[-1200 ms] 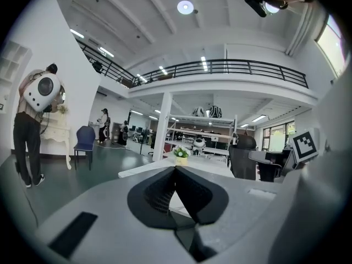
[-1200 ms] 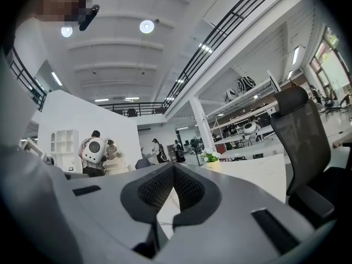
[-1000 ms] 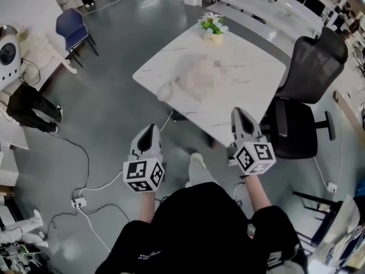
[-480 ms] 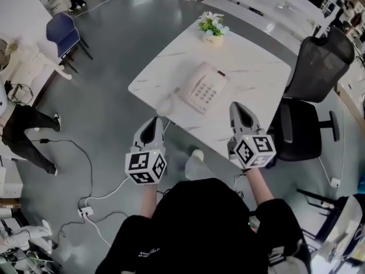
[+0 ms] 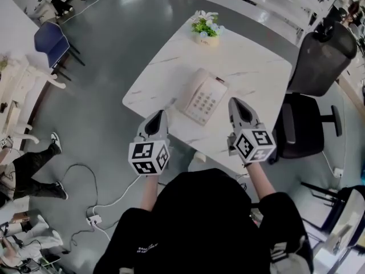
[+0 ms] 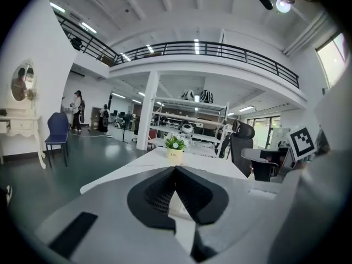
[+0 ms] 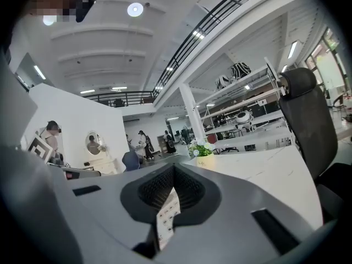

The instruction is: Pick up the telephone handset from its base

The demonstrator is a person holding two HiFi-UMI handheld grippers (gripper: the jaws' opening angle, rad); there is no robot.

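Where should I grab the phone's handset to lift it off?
Probably the handset's slim middle, between its two thicker ends. It lies flat along the left edge of the base in the head view, so come down from above with the jaws across its narrow width.

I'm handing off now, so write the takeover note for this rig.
Left gripper: shut, empty, at the near edge of the table, left of the phone.
Right gripper: shut, empty, over the table, right of the phone.
Handset: on its base.
Done: nothing lifted yet.
Left: open a gripper, grasp the handset, lift it off.
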